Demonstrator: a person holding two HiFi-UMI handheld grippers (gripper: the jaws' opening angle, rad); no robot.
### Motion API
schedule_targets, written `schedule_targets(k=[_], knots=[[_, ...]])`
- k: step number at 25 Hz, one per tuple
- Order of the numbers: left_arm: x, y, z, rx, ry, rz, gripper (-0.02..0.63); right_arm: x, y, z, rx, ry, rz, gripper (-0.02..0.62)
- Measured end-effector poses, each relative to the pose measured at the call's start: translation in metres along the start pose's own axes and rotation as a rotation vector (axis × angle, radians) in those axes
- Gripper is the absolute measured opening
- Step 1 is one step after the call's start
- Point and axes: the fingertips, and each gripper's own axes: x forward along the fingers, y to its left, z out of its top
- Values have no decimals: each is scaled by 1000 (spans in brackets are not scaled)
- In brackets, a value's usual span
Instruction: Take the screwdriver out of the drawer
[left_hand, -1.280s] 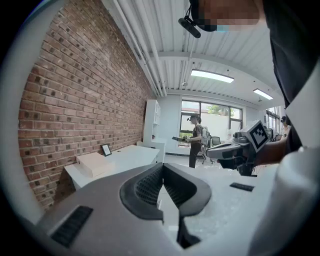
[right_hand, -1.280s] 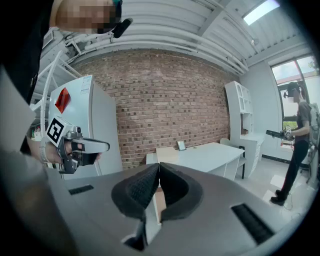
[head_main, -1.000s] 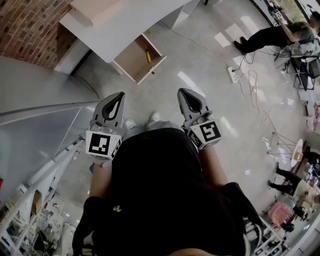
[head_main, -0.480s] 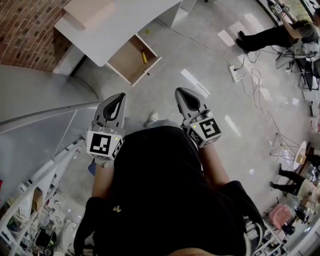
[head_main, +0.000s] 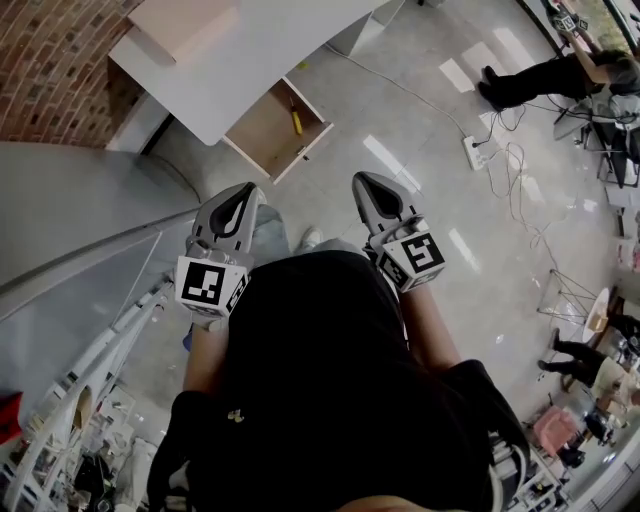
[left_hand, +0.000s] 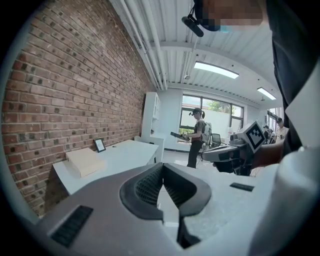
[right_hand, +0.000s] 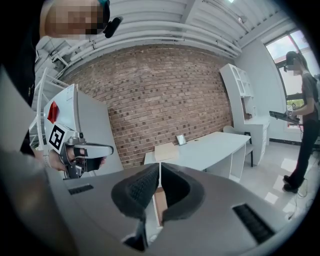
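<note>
The open wooden drawer (head_main: 262, 135) juts from under a white desk (head_main: 235, 55) at the top of the head view. A yellow-handled screwdriver (head_main: 295, 119) lies in its right part. My left gripper (head_main: 246, 189) and right gripper (head_main: 362, 182) are held side by side at waist height, well short of the drawer and pointing toward it. In the left gripper view the left gripper (left_hand: 162, 166) has its jaw tips together with nothing between them. In its own view the right gripper (right_hand: 159, 165) is shut and empty too.
A flat cardboard box (head_main: 185, 22) and a small picture frame (left_hand: 99, 145) sit on the desk by the brick wall (head_main: 45, 60). A grey partition (head_main: 80, 200) runs along my left. A power strip (head_main: 471, 150) with cables lies on the floor at the right. A person (left_hand: 196, 136) stands farther off.
I have stepped a little closer to the desk; the drawer sits slightly nearer in the head view. Both grippers came forward together and stayed shut.
</note>
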Motion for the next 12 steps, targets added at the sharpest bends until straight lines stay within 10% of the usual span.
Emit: schedule_targets(k=[12], knots=[[25, 115, 8, 19, 38, -90, 5, 119, 16, 19, 5, 57, -52, 14]])
